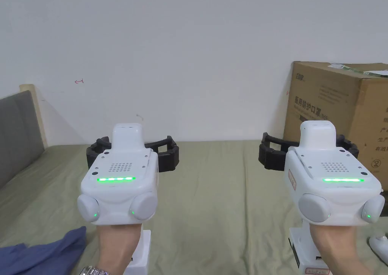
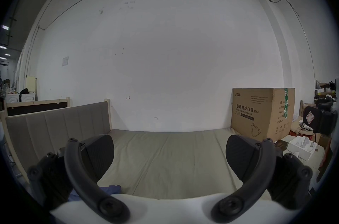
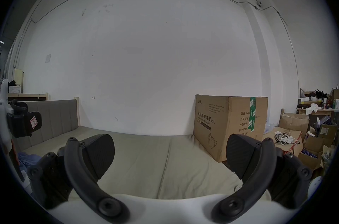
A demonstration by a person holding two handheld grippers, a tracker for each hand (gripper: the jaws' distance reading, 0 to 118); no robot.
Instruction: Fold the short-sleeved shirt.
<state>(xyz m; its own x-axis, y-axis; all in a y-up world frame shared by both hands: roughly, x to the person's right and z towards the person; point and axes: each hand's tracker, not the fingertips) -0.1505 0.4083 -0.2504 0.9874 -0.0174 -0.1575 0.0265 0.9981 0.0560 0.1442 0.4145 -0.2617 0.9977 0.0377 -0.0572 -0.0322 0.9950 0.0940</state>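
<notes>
The left gripper (image 1: 132, 150) and the right gripper (image 1: 308, 150) are hovering level above the bed (image 1: 219, 196), jaws spread wide and gripping nothing. The blue shirt (image 1: 41, 255) is lying crumpled below and to the left of the left gripper's jaws, well apart from both; its long axis and facing cannot be told from the bunched cloth. The left gripper view is catching a blue edge beneath its left jaw, while the right gripper view is showing more of the heap beyond the far gripper. A cardboard box (image 1: 341, 109) is standing behind the right gripper's jaws.

All views level, facing wall (image 1: 197, 52) across bed (image 1: 212, 196)
</notes>
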